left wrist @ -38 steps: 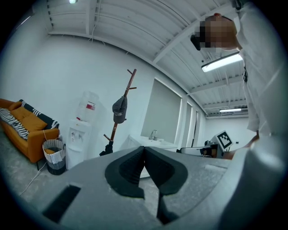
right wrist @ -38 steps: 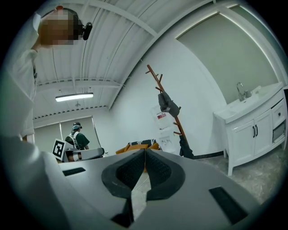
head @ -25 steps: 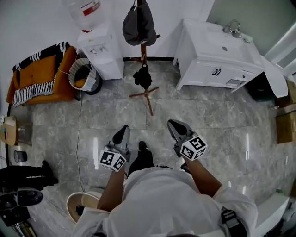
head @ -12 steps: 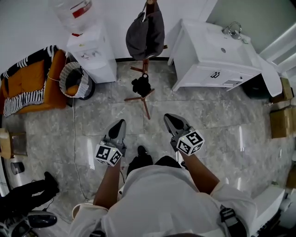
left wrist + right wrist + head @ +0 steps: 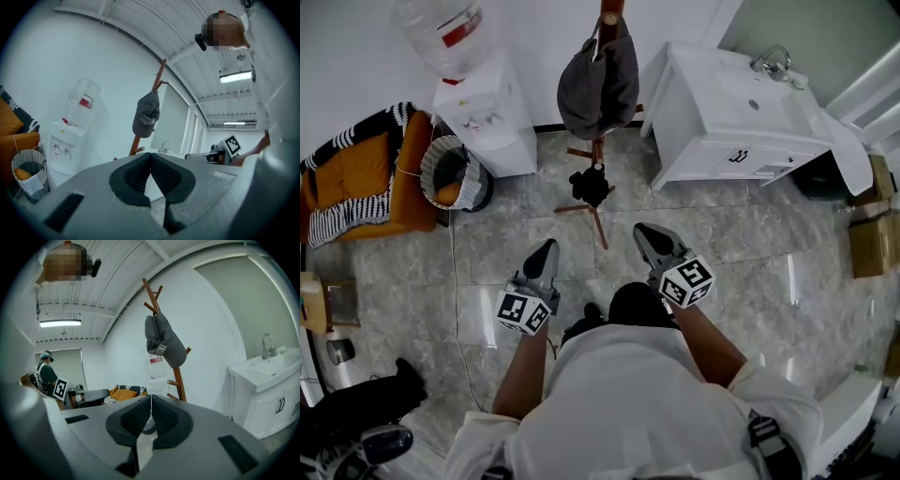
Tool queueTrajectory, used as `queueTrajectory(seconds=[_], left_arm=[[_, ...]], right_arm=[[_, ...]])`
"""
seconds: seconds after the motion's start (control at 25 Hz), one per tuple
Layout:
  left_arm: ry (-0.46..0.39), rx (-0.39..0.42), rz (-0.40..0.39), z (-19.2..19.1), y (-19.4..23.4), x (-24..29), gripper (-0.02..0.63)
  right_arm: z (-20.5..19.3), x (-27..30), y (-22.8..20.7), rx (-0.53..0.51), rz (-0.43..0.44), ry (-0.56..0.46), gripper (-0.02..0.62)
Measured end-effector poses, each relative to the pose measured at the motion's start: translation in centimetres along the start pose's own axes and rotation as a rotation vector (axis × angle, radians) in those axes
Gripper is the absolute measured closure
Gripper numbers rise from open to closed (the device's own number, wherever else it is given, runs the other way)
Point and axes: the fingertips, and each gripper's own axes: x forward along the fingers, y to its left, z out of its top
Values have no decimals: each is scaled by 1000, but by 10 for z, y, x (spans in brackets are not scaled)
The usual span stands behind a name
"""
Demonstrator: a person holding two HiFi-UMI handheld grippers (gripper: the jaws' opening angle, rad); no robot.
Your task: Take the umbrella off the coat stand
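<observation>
The umbrella (image 5: 591, 184) is not yet taken from the coat stand (image 5: 598, 153). The left gripper (image 5: 549, 247) and right gripper (image 5: 643, 231) are held short of it, jaws clenched and empty.

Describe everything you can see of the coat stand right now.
The coat stand is a slim reddish-brown pole, wood by its look, upright on spread legs on the grey tiled floor, between the water dispenser and the white sink cabinet. Short pegs angle upward from it. A grey cap hangs from an upper peg; the black folded umbrella hangs low on it, near the legs.
</observation>
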Motion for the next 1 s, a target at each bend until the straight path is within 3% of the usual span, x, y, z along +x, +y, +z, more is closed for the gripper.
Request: queueTrajectory(seconds=[0.24, 0.72, 1.0], left_arm=[[20, -8, 9, -8, 10, 21, 597], [12, -18, 99, -2, 31, 87, 597], [-2, 0, 128, 3, 27, 108, 597]], right_arm=[[2, 21, -22, 0, 3, -6, 579], [7, 74, -82, -38, 140, 61, 575], [-7, 113, -98, -79, 256, 141, 477]])
